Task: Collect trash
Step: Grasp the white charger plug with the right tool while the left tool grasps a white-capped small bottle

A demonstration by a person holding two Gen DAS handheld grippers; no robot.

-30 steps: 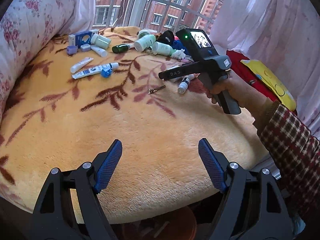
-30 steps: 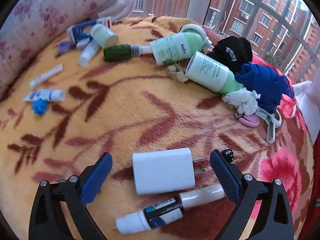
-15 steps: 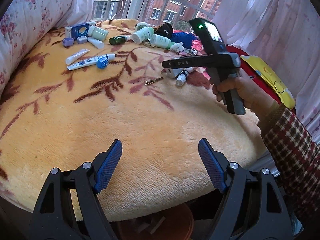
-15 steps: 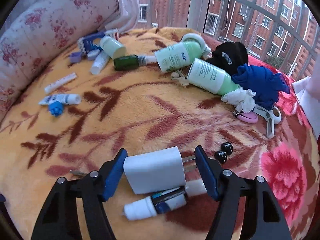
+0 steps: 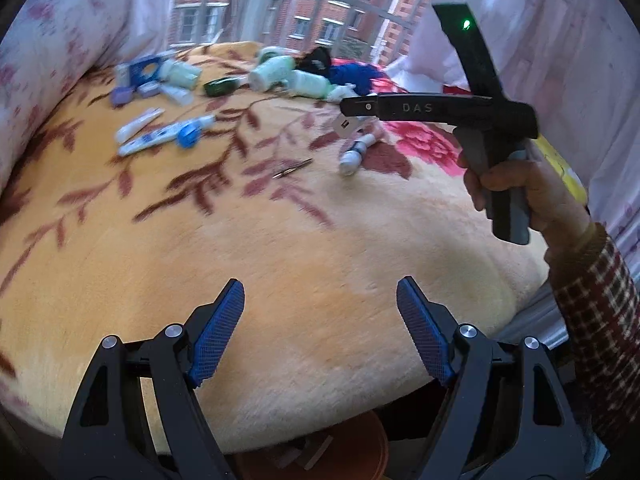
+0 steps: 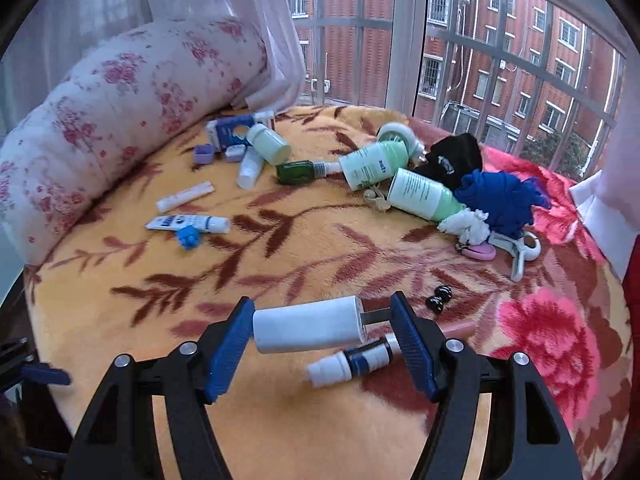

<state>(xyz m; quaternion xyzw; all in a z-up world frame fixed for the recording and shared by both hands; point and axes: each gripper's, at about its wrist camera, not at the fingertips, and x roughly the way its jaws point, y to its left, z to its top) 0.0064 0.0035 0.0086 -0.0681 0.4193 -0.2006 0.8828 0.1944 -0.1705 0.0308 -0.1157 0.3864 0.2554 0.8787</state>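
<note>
Right gripper [image 6: 322,330]: its jaws have just been closing and now clamp the white charger plug [image 6: 308,330], one pad on its flat end, the other on its metal prongs.
Charger's place: clear of the floral blanket [image 6: 320,240], above the small white-and-blue bottle [image 6: 352,362].
Left gripper [image 5: 320,334]: jaws apart, nothing between them, over bare blanket at the near edge.
Grip quality: prongs give a thin, slippery contact, so I'd judge the hold as easily twisted.
Doing it well: carry level, no wrist roll, slowly.
Destination: probably the orange bin [image 5: 320,446] below the edge.
Remaining clutter: tubes and bottles near the window.

Two green bottles [image 6: 378,165]; one charger [image 6: 308,330]
</note>
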